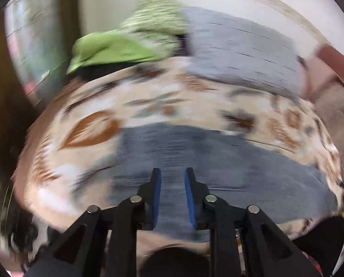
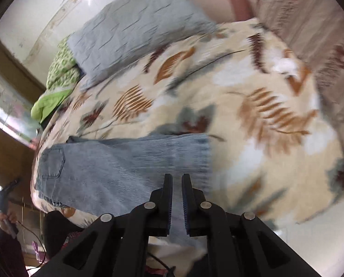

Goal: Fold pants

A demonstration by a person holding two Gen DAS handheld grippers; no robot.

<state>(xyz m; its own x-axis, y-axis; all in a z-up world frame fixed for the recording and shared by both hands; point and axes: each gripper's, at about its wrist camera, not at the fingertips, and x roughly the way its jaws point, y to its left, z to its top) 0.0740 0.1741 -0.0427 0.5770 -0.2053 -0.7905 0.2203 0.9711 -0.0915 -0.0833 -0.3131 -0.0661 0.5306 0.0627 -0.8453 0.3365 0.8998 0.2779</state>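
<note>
Blue-grey denim pants (image 2: 116, 161) lie flat on a bed with a leaf-patterned cover (image 2: 252, 106), a back pocket at the left and the leg hems to the right. They also show in the blurred left wrist view (image 1: 206, 161). My left gripper (image 1: 172, 173) hovers over the pants, its jaws a hand's width apart and empty. My right gripper (image 2: 177, 177) hovers over the leg end near the hem, its jaws narrowly apart with nothing between them.
A grey pillow (image 2: 137, 27) and a green blanket (image 2: 59, 76) lie at the head of the bed. A brown patterned cushion (image 2: 315, 34) is at the far right. The bed's near edge drops off below the pants. A wall and a window are to the left.
</note>
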